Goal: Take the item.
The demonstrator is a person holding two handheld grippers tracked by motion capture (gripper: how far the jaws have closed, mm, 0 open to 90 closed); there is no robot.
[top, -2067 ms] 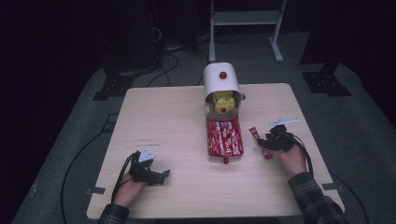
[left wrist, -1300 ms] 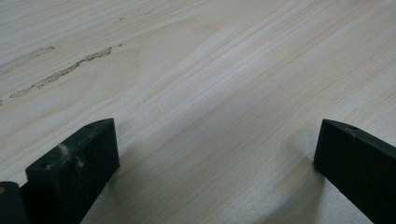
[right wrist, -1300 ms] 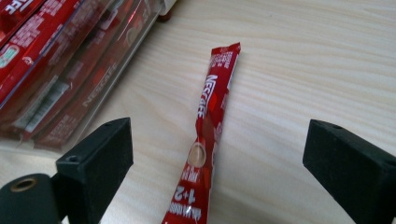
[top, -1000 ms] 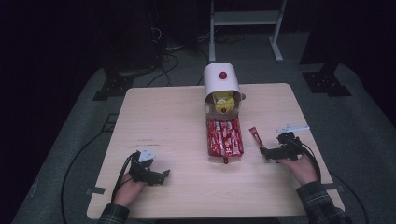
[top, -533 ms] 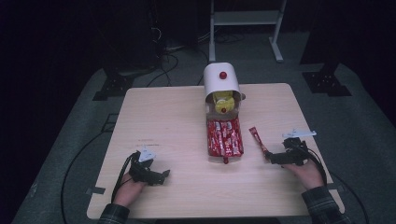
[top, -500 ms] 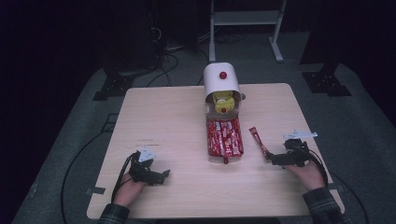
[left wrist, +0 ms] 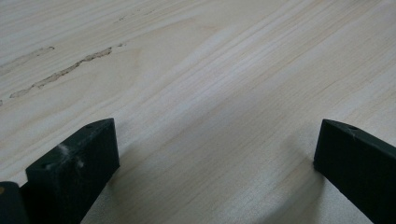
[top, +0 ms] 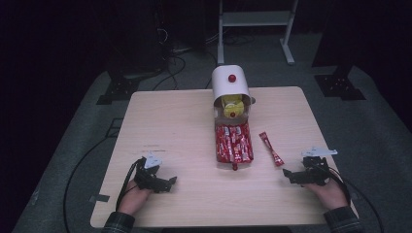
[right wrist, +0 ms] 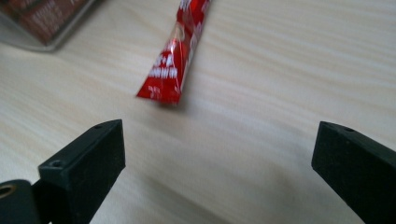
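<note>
Loose red sachet [top: 270,148] is lying flat on the table [top: 184,121], just to the right of the tray of red sachets [top: 233,142], apart from it, long axis slanting away from the tray toward the near right. Right gripper [top: 287,173] is sitting near the sachet, on the side away from the tray & closer to the person, not touching it; its tips are pointing back toward the sachet. In the right gripper view the sachet [right wrist: 178,60] is lying ahead of the jaws, its near end short of them & nearer the left jaw, w/ bare wood btwn the jaws; a corner of the tray [right wrist: 42,21] is showing beyond, upper left. Right gripper is standing wide, nothing in it. Right hand [top: 330,190] is resting low at the table's near right edge, well right of the tray, forearm coming in from below, cable looping round the wrist. Left gripper [top: 170,181] is lying well left of the tray, near the front edge, tips aimed toward the tray side; jaws spread wide over bare wood in the left gripper view, holding nothing. Left hand [top: 135,194] is resting on the table behind it. White domed dispenser [top: 230,86] is standing at the tray's far end, touching it, yellow packets [top: 232,103] in its mouth.
</note>
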